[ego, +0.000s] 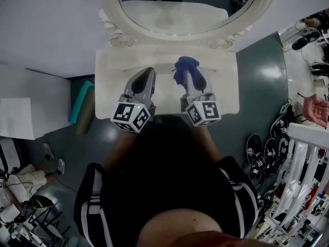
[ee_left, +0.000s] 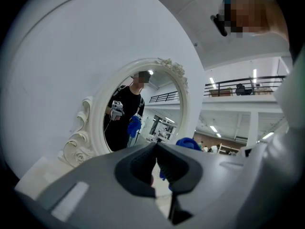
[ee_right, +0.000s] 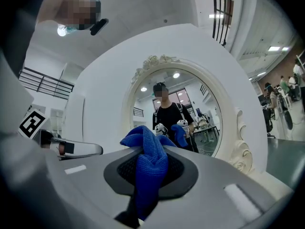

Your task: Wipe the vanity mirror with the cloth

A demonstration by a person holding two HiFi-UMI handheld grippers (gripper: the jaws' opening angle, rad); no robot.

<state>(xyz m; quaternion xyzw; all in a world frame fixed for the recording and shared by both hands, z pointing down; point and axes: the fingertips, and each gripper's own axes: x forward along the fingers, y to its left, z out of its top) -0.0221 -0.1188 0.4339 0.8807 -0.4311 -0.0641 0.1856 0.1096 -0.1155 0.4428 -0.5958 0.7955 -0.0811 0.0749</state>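
Note:
An oval vanity mirror (ego: pixel 175 14) in an ornate white frame stands at the back of a white vanity table (ego: pixel 110 89). My right gripper (ego: pixel 189 77) is shut on a bunched blue cloth (ego: pixel 185 66) and hovers over the tabletop, short of the glass. In the right gripper view the cloth (ee_right: pixel 150 159) hangs clamped between the jaws with the mirror (ee_right: pixel 190 104) straight ahead. My left gripper (ego: pixel 148 73) is held beside it, shut and holding nothing. In the left gripper view its jaws meet at the gripper (ee_left: pixel 156 149), with the mirror (ee_left: pixel 143 113) beyond and the cloth (ee_left: pixel 188 143) to the right.
A teal roll (ego: pixel 82 104) leans by the table's left side. White wall panels lie to the left. At the right are a white railing (ego: pixel 303 158), coiled cables (ego: pixel 262 148) on the grey floor, and another person's hand (ego: pixel 316 109).

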